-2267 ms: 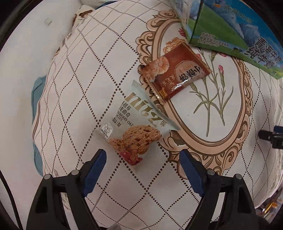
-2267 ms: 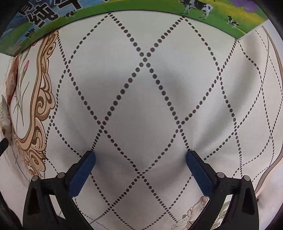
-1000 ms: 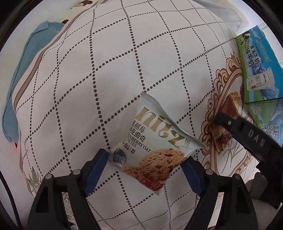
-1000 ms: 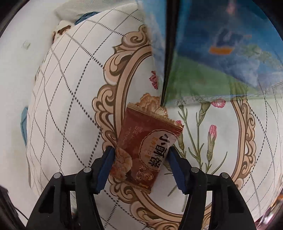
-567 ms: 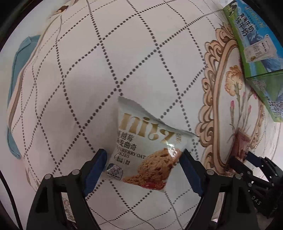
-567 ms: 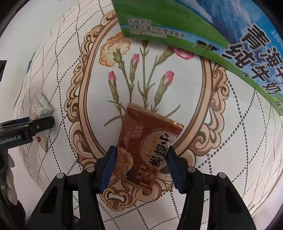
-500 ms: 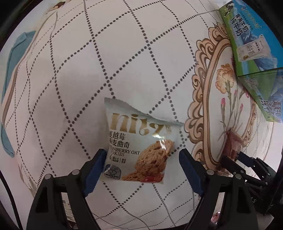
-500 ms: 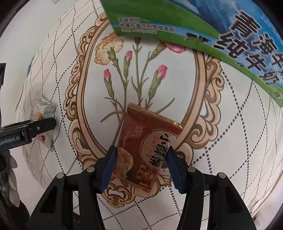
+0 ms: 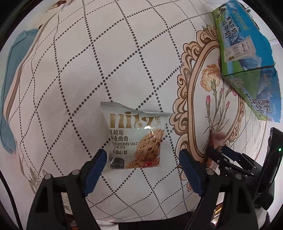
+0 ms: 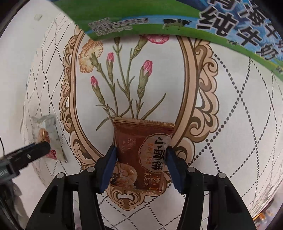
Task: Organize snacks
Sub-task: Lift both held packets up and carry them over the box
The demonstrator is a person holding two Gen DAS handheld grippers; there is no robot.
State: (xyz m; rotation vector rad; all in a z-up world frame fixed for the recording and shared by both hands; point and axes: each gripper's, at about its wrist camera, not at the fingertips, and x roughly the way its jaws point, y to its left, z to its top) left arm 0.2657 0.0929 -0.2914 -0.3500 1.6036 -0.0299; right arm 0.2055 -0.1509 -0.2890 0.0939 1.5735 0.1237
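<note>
Now | brown pastry packet (image 10: 141, 152), glossy, upright | right hand-held gripper (image 10: 140, 163) clamps its sides, jaws just narrowing

Your right wrist view cuts off the milk carton (image 10: 159, 16) at the top edge; the cranberry oat cookie packet (image 10: 46, 134) there is blurred, partly hidden.

White cookie packet (image 9: 135, 139), printed "nitz" and "cranberry oat cookies", lies flat with its torn-looking top edge toward 12 o'clock. Brown pastry packet (image 10: 143, 150), glossy, with a round label of Chinese characters, lies flat, serrated edge toward 12 o'clock, at 3 o'clock of the cookie packet.
</note>
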